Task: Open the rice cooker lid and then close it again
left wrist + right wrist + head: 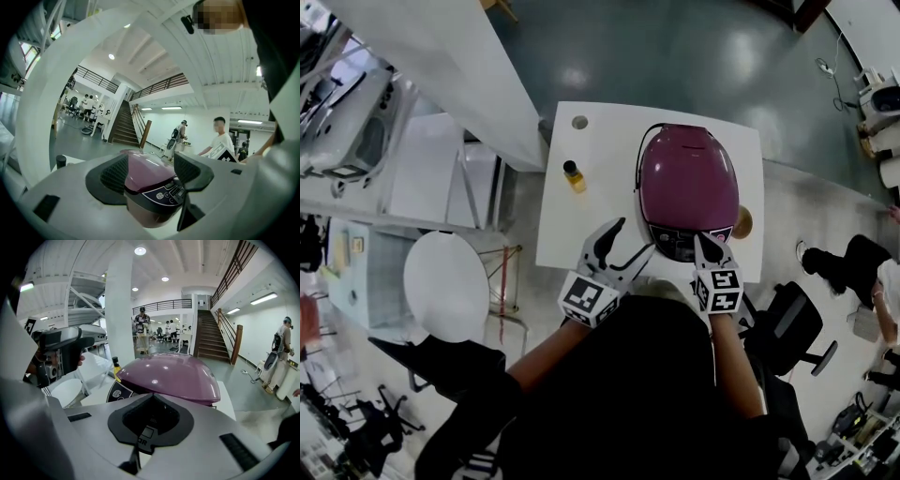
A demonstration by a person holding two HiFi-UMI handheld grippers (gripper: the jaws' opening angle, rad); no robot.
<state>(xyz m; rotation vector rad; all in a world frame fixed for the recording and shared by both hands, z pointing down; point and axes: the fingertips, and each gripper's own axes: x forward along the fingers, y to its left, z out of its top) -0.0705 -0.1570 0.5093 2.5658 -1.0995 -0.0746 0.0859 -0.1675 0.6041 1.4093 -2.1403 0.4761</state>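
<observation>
The right gripper [150,425] has its fingers [140,420] pressed together with nothing between them. In the right gripper view they meet in one dark wedge just below the purple lid [168,376] of the cooker [689,178]. In the head view their tip lies over the right end of the cooker's dark panel [680,242], at the front edge nearest the person. Whether it touches the panel cannot be told.

The left gripper [152,174] has its fingers wide apart. In the left gripper view the cooker's front and panel show in the gap, but beyond the tips, not gripped. In the head view this gripper sits at the cooker's front left, tips near the panel's left end and angled toward it.

The cooker stands on the right half of the white counter [600,225], with its front toward the person. The lid is down and closed, a glossy purple dome. A black cord [639,155] curves along its left side. A small bottle [573,175] with a dark cap and yellow contents stands left of the cooker, apart from it. A round hole [579,122] sits near the counter's far left corner, and a brown round thing [742,222] peeks out at the cooker's right.

On the floor, a round white table [445,286] stands to the left of the counter and an office chair [792,328] to the right. The gripper views show a hall with a staircase [211,341] and people standing about.
</observation>
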